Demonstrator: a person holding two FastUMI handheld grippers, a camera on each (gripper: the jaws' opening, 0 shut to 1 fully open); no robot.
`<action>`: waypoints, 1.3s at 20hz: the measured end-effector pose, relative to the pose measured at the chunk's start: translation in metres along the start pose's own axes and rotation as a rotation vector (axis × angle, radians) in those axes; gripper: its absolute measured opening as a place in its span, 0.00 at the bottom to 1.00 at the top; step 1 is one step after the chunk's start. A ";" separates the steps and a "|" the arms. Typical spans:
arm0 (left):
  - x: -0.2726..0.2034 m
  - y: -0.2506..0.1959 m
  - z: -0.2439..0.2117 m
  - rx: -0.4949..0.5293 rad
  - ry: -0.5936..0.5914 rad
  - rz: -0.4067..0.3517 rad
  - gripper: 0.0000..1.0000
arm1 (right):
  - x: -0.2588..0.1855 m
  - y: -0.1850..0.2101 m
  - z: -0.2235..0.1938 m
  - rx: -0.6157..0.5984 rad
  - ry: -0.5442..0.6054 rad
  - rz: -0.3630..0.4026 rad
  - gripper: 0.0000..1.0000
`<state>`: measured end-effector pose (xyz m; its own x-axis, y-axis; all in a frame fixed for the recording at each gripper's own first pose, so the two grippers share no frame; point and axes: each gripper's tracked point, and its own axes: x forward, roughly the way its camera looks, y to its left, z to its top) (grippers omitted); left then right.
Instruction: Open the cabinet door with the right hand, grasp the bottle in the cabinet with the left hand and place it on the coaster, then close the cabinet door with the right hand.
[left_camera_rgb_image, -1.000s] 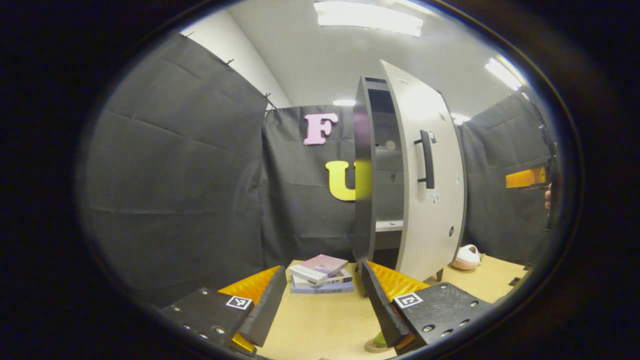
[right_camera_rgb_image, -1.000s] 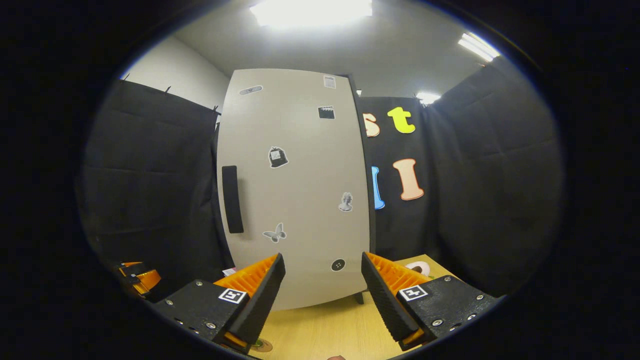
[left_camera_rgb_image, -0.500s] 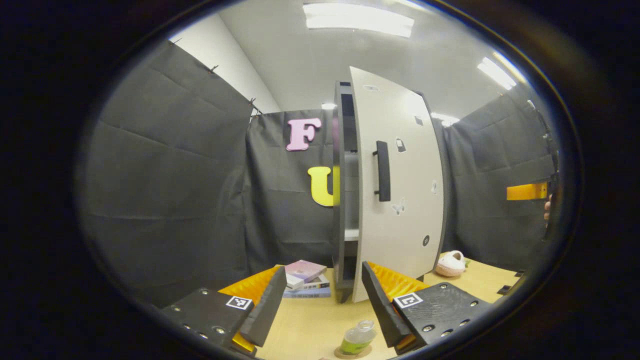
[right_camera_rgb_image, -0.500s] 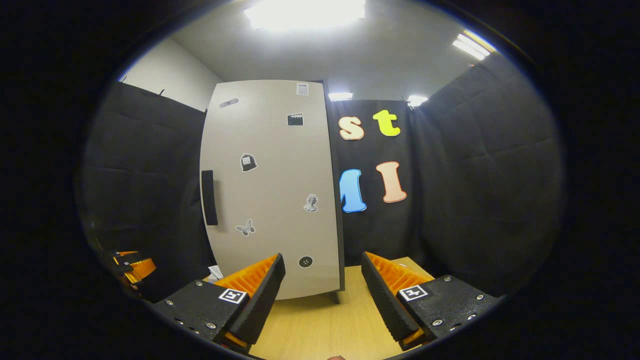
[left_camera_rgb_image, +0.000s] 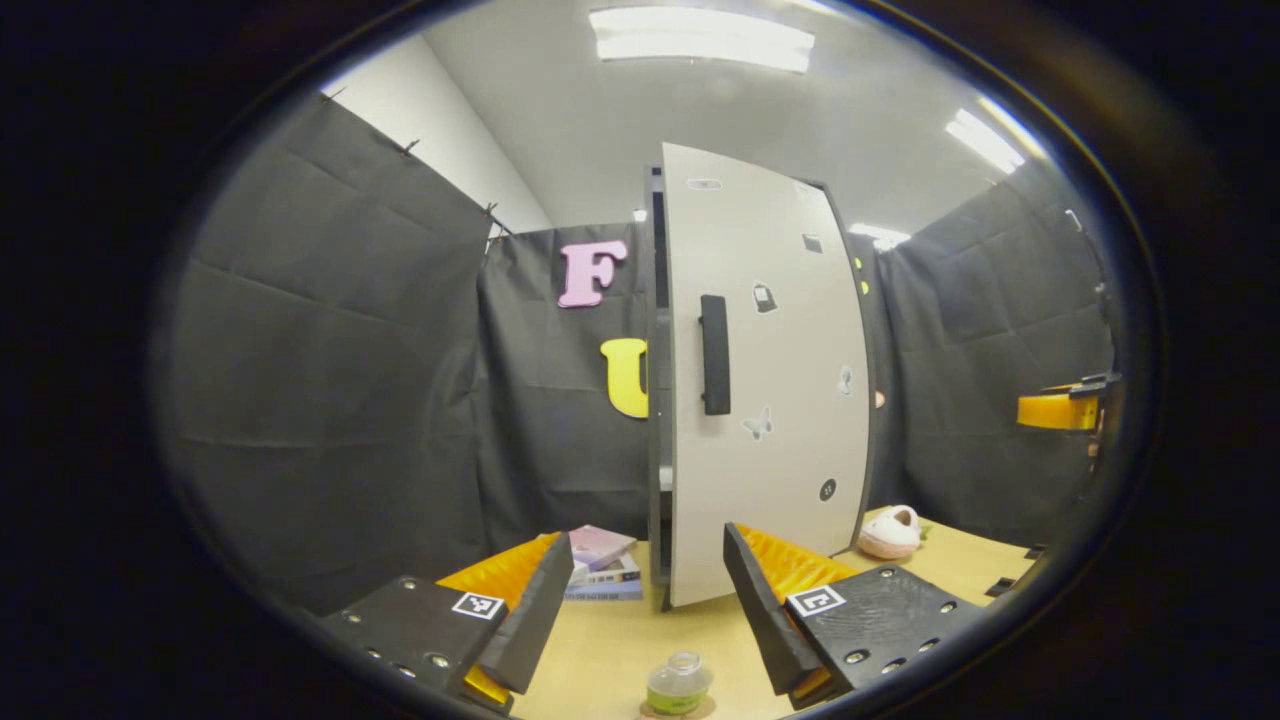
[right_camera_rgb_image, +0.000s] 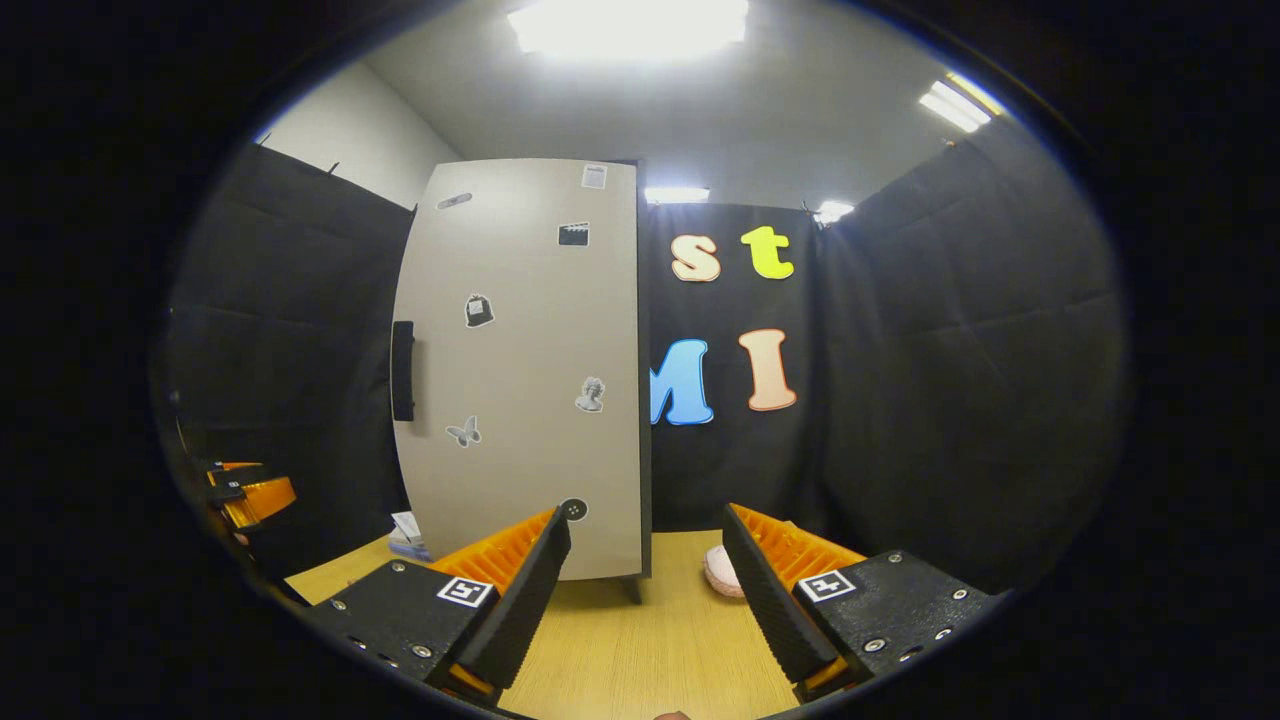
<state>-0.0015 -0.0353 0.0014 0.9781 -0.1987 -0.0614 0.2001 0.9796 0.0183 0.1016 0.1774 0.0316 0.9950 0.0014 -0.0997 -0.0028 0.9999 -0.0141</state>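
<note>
- Left gripper (left_camera_rgb_image: 648, 600) hangs over the wooden table (left_camera_rgb_image: 620, 650), fingers spread wide with nothing between them.
- Right below it stands the bottle (left_camera_rgb_image: 678, 683), clear with a green band, upright on what looks like the coaster (left_camera_rgb_image: 672, 710), though that sits at the blurred bottom edge and I can't be sure.
- Ahead, the cabinet door (left_camera_rgb_image: 765, 380) is nearly flush with the dark cabinet (left_camera_rgb_image: 655, 400); only a thin gap shows along the handle side.
- The black handle (left_camera_rgb_image: 714, 355) runs upright on the door, and small stickers dot the panel.
- A stack of books (left_camera_rgb_image: 603, 575) lies left of the cabinet's foot; a pink slipper (left_camera_rgb_image: 889, 533) lies to its right.
- Right gripper (right_camera_rgb_image: 646, 590) faces the same door from the other side, jaws released, clear of the door and holding nothing.
- The other gripper also shows at the far right edge of the left gripper view.
</note>
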 end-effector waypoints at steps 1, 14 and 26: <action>0.001 -0.001 0.002 0.001 -0.002 -0.001 0.91 | -0.001 -0.001 -0.001 -0.001 -0.001 0.001 0.95; -0.004 0.000 0.024 0.008 -0.045 0.023 0.91 | 0.000 0.000 -0.012 0.000 0.015 0.024 0.95; -0.001 0.014 0.022 0.024 -0.043 0.044 0.91 | 0.006 0.005 -0.013 0.009 0.026 0.021 0.95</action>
<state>0.0019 -0.0226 0.0239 0.9874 -0.1575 -0.0167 0.1581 0.9864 0.0439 0.1060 0.1818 0.0178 0.9919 0.0224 -0.1253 -0.0228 0.9997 -0.0024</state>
